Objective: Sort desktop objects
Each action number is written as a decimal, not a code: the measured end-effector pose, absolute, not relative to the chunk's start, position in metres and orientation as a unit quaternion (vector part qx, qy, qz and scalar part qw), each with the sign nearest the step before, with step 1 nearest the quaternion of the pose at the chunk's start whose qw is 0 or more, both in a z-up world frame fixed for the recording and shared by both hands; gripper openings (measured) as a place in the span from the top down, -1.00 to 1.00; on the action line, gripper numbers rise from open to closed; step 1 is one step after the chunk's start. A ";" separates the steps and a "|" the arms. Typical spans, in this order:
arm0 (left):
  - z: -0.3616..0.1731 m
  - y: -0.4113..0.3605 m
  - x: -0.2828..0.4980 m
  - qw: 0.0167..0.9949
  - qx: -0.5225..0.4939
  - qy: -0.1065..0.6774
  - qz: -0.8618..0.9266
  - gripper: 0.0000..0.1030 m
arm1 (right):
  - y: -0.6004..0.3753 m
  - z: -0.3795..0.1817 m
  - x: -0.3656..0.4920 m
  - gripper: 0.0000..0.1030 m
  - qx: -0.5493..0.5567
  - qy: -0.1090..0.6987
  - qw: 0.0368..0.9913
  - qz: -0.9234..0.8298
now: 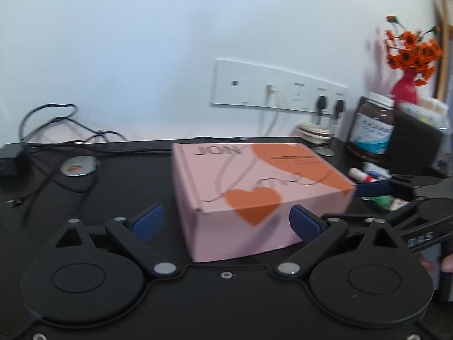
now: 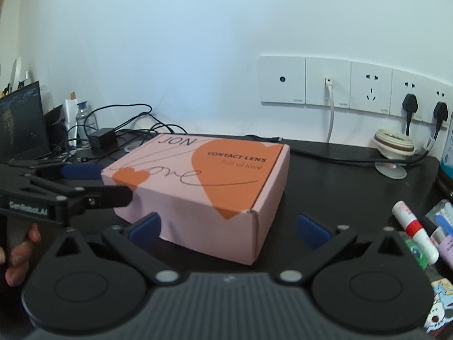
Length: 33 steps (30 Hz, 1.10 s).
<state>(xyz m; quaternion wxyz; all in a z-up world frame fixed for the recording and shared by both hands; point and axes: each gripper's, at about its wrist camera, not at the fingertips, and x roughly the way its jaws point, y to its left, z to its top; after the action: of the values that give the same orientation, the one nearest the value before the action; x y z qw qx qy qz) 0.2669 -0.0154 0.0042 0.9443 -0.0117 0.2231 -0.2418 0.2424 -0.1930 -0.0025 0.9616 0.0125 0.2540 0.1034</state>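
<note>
Pink box (image 2: 198,187), blurred in left view, sits between open jaws of left gripper (image 1: 226,221) and right gripper (image 2: 228,228).

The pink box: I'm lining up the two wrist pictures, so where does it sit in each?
Left wrist: pink box centre, slightly right, on the black desk.
Right wrist: pink box centre, slightly left.
Shared landmark: white socket panel on the wall behind.
</note>
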 end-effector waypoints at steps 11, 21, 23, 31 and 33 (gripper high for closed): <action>0.004 -0.023 0.258 0.939 -0.021 0.216 -0.268 -0.93 | -0.190 -0.003 0.241 -0.99 0.016 0.256 0.958 0.125; 0.004 -0.024 0.248 0.937 -0.007 0.215 -0.274 -0.96 | -0.189 -0.001 0.234 -0.99 -0.002 0.253 0.957 0.142; 0.004 -0.024 0.244 0.937 -0.002 0.216 -0.276 -0.98 | -0.187 0.000 0.231 -0.99 -0.011 0.255 0.956 0.147; 0.004 -0.022 0.237 0.949 0.057 0.199 -0.237 -0.98 | -0.181 0.003 0.217 -0.99 -0.065 0.230 0.960 0.147; 0.003 -0.019 0.241 0.952 0.057 0.203 -0.222 -0.95 | -0.182 0.004 0.217 -0.99 -0.066 0.225 0.962 0.142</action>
<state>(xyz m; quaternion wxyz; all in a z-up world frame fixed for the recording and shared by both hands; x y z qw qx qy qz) 0.2414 -0.0188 0.0028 0.9519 0.0575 0.2028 -0.2222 0.2170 -0.1819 0.0040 0.9618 -0.0660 0.2247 0.1419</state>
